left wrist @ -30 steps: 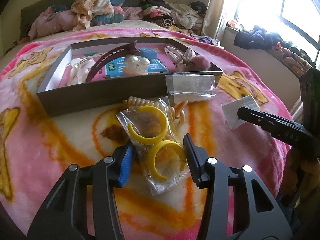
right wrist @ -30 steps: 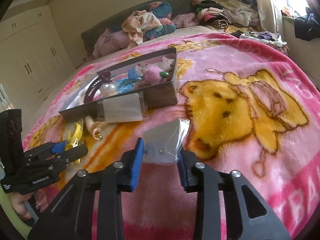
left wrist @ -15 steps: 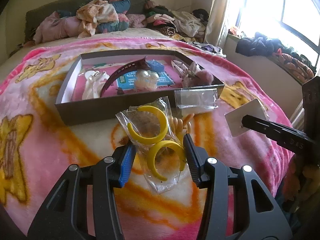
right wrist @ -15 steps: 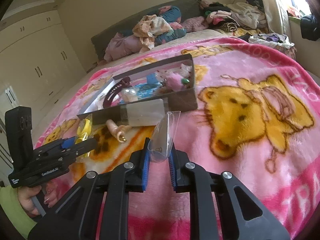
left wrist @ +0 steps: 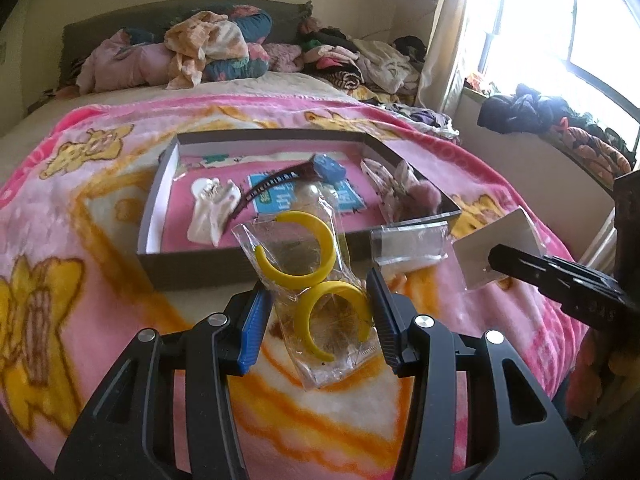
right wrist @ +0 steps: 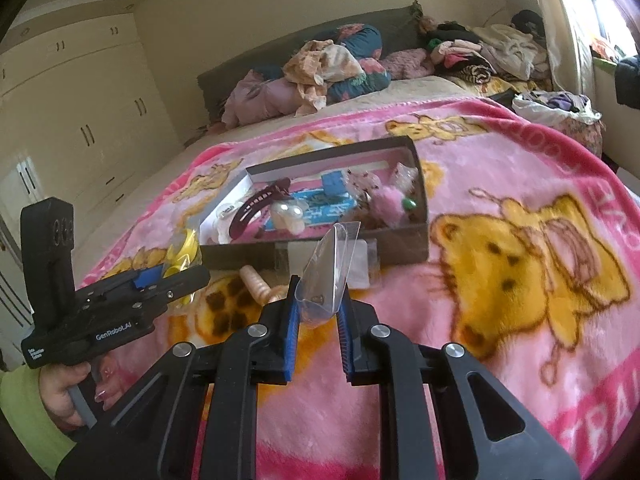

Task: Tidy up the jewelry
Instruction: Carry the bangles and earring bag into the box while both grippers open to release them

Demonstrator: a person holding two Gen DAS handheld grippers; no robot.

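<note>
Jaws clamp packets; gray box (left wrist: 256, 264) ahead, pouch (left wrist: 408, 246) against it.

The right gripper (right wrist: 318, 312) pinches a clear packet (right wrist: 330, 270) (raised) before the box (right wrist: 400, 246).

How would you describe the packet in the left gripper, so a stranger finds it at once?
On the pink blanket, look before the dark shallow box. The clear packet there sits between the left gripper jaws. Only it holds two yellow hoops.
</note>
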